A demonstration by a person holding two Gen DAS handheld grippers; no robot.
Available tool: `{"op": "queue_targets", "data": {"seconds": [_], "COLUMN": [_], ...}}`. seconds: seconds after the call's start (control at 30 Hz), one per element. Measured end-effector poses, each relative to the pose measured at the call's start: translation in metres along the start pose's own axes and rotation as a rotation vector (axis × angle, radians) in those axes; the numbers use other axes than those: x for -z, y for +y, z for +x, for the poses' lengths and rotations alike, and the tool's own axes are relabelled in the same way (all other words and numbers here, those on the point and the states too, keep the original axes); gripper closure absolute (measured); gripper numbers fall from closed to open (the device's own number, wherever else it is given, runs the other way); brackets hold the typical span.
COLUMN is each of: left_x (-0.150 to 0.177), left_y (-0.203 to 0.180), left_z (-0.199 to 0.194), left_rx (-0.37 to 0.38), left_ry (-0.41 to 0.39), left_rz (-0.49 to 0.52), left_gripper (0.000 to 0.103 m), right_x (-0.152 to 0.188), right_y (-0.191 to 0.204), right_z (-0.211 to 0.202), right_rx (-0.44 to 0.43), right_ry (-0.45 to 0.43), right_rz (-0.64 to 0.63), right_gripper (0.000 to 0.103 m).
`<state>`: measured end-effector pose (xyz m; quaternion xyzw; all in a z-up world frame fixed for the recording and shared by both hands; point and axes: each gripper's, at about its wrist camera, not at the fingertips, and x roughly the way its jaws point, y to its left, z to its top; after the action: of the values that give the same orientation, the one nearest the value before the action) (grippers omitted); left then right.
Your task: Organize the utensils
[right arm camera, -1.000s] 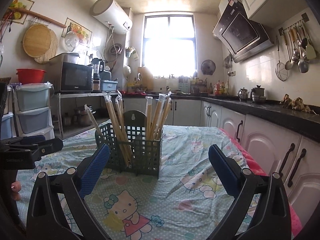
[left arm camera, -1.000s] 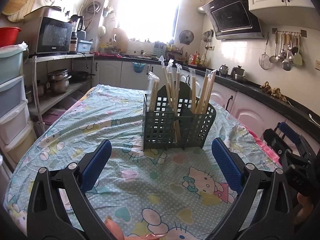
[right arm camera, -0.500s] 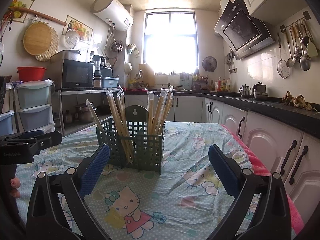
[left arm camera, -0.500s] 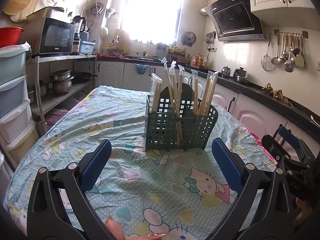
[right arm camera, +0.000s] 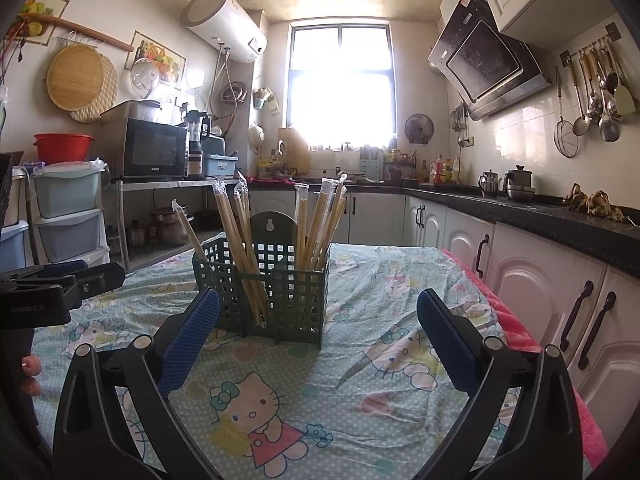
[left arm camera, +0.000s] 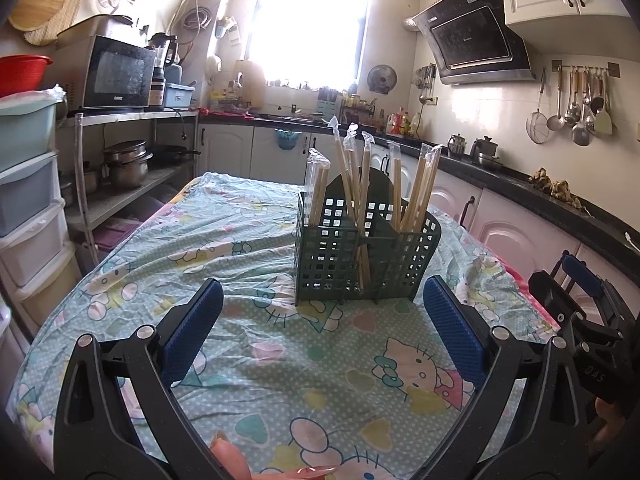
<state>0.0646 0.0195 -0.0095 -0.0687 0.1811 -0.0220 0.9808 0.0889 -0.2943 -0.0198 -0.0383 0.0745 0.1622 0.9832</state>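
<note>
A dark green lattice utensil caddy [left arm camera: 362,258] stands upright on the table, also in the right wrist view [right arm camera: 276,288]. Several pairs of plastic-wrapped wooden chopsticks [left arm camera: 352,184] stand in its compartments, leaning at different angles [right arm camera: 240,240]. My left gripper [left arm camera: 322,320] is open and empty, a short way in front of the caddy. My right gripper [right arm camera: 318,332] is open and empty, facing the caddy from the other side. Each gripper shows at the edge of the other's view, the right one [left arm camera: 588,320] and the left one [right arm camera: 60,284].
The table wears a light blue cartoon-cat cloth [left arm camera: 248,248]. Plastic drawers [left arm camera: 28,200] and a shelf with a microwave [left arm camera: 116,76] stand to the left. White cabinets and a black counter [right arm camera: 560,220] run along the right. Ladles hang on the wall [right arm camera: 600,92].
Both views have tilted up and drawn back slightly from the caddy. The caddy and chopsticks have not moved. Both grippers stay open.
</note>
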Motion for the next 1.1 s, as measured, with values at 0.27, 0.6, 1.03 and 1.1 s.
{"op": "queue_targets", "data": {"seconds": [0.27,0.6,1.03,1.1], "left_x": [-0.001,-0.001,0.000,-0.004], "left_y": [0.000,0.001,0.002,0.009], "left_z": [-0.001,-0.001,0.005,0.013], "left_rx": [-0.004,-0.009,-0.034,-0.051], "left_ry": [-0.002,-0.001,0.028,0.061], "left_rz": [0.000,0.003,0.005,-0.001], "left_gripper": [0.011,0.011,0.011,0.011], "right_x": [0.000,0.000,-0.001,-0.003], "right_y": [0.000,0.000,-0.009,-0.022], "right_z": [0.000,0.000,0.006,0.016], "right_rx": [0.003,0.003,0.040,0.075], "right_ry": [0.001,0.001,0.046,0.090], "right_rz": [0.000,0.000,0.032,0.066], "right_gripper": [0.006,0.006,0.006,0.006]}}
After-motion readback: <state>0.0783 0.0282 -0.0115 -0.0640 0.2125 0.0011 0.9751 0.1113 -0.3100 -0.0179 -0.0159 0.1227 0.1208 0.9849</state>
